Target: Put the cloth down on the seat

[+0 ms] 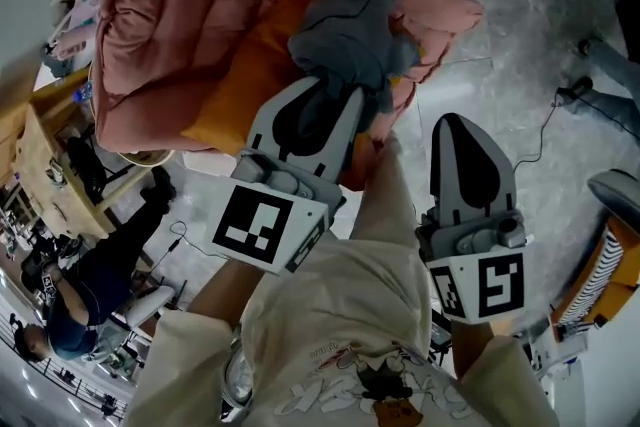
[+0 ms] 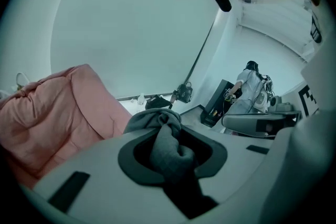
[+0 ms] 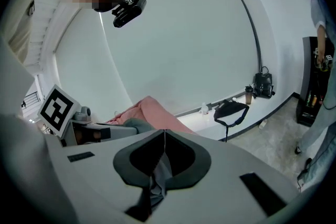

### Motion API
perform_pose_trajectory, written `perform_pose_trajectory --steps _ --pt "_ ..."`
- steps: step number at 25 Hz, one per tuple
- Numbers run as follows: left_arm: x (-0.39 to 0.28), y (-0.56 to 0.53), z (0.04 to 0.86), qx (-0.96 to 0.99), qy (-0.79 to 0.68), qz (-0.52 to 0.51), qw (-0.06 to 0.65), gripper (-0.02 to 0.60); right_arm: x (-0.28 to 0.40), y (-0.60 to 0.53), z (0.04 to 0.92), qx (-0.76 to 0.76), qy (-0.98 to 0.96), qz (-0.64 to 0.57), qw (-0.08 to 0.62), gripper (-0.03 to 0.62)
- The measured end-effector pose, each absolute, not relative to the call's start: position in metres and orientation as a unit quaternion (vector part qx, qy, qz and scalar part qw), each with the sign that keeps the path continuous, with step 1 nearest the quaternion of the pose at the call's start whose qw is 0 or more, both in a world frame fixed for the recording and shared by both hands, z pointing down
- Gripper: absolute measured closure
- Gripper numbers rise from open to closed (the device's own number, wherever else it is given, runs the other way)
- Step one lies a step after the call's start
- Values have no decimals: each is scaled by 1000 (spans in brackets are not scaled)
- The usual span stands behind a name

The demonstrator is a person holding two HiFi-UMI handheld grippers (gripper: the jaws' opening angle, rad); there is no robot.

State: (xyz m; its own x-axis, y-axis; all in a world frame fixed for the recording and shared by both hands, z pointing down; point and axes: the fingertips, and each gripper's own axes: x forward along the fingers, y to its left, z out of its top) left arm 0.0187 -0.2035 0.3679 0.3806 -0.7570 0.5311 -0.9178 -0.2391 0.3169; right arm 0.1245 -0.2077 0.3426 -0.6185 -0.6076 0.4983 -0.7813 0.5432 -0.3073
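My L gripper (image 1: 335, 90) is clamped on the grey cloth (image 1: 350, 20). The bunch is over the orange cushion (image 1: 245, 75) of the pink seat (image 1: 190, 5); whether it touches, I cannot tell. My R gripper (image 1: 456, 127) has its jaws pressed together, well apart from the cloth.

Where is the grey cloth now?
The grey cloth is upper centre in the head view, held by the left gripper over the pink seat's orange cushion.

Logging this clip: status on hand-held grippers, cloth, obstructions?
Left hand-held gripper shut on bunched grey fabric cloth. Right hand-held gripper shut, empty. Cloth over pink quilted seat cushion, not released. Nothing blocking.
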Motion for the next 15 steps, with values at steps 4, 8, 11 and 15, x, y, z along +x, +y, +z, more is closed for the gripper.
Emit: perform_pose_trajectory --steps 4,8,11,15 --pt "17 -205 400 766 -543 141 314 494 123 -210 365 402 -858 269 176 574" --pt "20 -209 437 761 -542 153 321 494 127 -211 389 401 -853 279 182 574" --pt "21 -214 462 754 -541 143 345 494 128 -209 405 403 -849 287 186 574" --pt "21 -220 488 744 -545 140 359 494 132 -208 422 405 -844 296 191 572"
